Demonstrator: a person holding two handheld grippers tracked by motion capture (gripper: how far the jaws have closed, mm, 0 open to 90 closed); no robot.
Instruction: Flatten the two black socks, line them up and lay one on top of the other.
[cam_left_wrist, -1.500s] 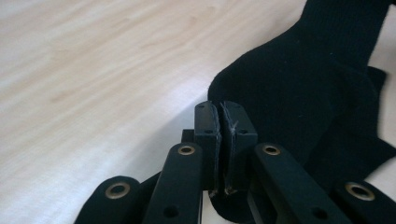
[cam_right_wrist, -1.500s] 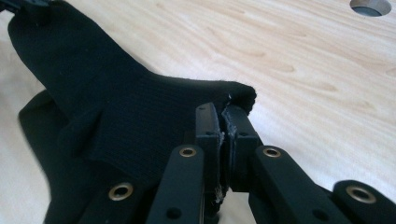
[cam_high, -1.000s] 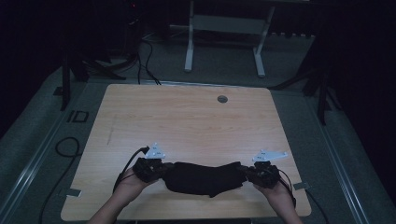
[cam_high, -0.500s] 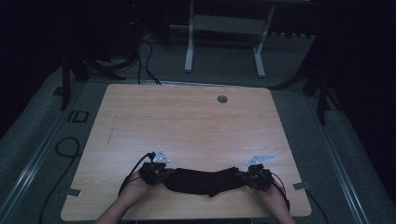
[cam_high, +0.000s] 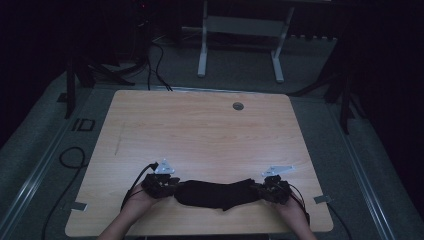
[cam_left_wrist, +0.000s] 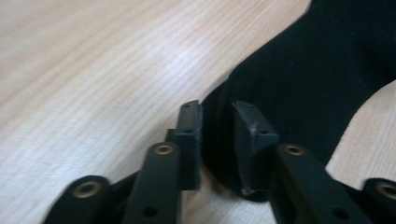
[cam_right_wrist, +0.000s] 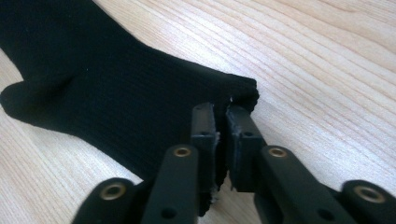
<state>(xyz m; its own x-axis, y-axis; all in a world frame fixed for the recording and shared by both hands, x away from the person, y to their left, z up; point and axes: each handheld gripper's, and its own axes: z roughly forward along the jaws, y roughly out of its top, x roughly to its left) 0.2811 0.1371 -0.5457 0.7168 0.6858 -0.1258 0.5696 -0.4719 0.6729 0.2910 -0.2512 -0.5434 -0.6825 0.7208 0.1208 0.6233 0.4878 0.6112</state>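
- The black sock (cam_high: 215, 194) is lying stretched along the table's (cam_high: 200, 130) near edge.
- Left gripper (cam_left_wrist: 217, 121) is just loosening, fabric between its slightly parted jaws.
- Right gripper (cam_right_wrist: 221, 123) is barely easing (jaws narrow, cuff edge between).
- Advice: release both ends evenly, lifting straight away to avoid dragging it.

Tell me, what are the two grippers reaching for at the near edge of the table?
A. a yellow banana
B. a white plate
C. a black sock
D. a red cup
C. A black sock lies stretched on the wooden table between the left gripper and the right gripper, and its dark knitted fabric sits between the jaws of each.
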